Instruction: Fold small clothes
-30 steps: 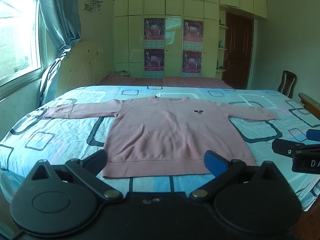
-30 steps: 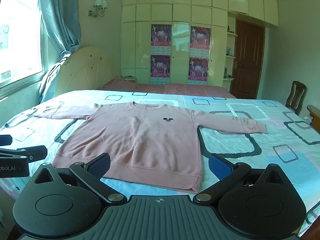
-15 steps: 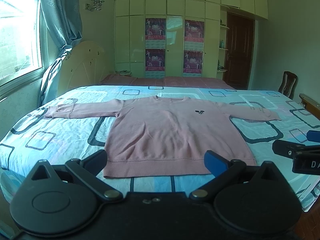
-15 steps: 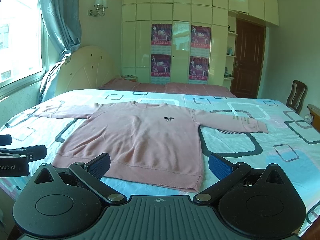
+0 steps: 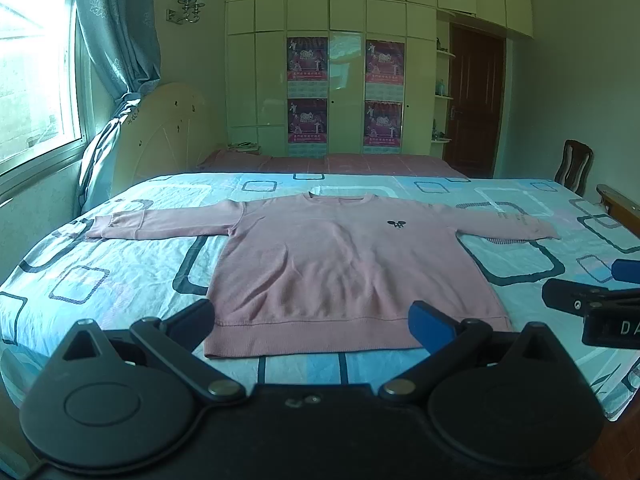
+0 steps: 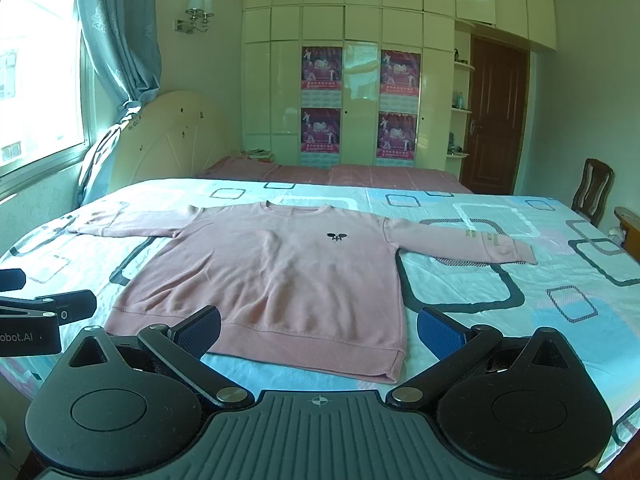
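A pink long-sleeved sweatshirt (image 5: 340,264) (image 6: 276,276) lies flat and face up on the bed, both sleeves spread out sideways, hem toward me. My left gripper (image 5: 316,320) hovers open just before the hem, nothing between its blue pads. My right gripper (image 6: 320,330) is open too, above the hem's right half, and holds nothing. In the left wrist view the right gripper's side (image 5: 592,304) shows at the right edge; in the right wrist view the left gripper's side (image 6: 44,312) shows at the left edge.
The bed carries a light blue sheet (image 5: 120,272) (image 6: 520,280) with square patterns. A cream headboard (image 6: 172,140) stands at the left, a wardrobe (image 6: 360,80) behind, a wooden chair (image 6: 592,188) at the right, a window with curtain (image 5: 116,32) on the left.
Both cameras have drifted very slightly; the sweatshirt lies as before and both grippers stay open.
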Tool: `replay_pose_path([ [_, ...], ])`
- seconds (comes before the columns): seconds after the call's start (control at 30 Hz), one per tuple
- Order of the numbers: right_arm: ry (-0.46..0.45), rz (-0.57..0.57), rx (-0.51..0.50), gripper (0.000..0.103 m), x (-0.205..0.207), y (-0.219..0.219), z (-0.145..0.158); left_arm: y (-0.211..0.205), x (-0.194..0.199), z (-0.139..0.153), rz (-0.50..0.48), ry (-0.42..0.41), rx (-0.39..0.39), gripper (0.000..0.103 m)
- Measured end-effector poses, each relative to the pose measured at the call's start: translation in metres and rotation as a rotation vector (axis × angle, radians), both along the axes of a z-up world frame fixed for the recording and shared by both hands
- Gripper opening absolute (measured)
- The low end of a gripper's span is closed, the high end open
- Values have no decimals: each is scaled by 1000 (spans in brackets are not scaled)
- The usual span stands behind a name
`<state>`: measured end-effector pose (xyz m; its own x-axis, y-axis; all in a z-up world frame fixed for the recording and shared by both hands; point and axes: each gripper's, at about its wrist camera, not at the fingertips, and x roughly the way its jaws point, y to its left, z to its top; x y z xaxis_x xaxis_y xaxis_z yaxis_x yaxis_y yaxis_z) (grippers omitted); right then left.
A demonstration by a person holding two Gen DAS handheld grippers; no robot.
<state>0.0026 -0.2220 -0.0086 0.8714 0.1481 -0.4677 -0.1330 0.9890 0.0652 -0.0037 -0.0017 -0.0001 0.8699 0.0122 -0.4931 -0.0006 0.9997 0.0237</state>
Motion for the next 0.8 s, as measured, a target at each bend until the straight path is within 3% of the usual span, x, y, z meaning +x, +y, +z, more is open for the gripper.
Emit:
replay_pose_path([
  [0.8, -2, 3, -5, 103, -1, -1, 2, 0, 0, 2, 0, -5, 6, 102],
])
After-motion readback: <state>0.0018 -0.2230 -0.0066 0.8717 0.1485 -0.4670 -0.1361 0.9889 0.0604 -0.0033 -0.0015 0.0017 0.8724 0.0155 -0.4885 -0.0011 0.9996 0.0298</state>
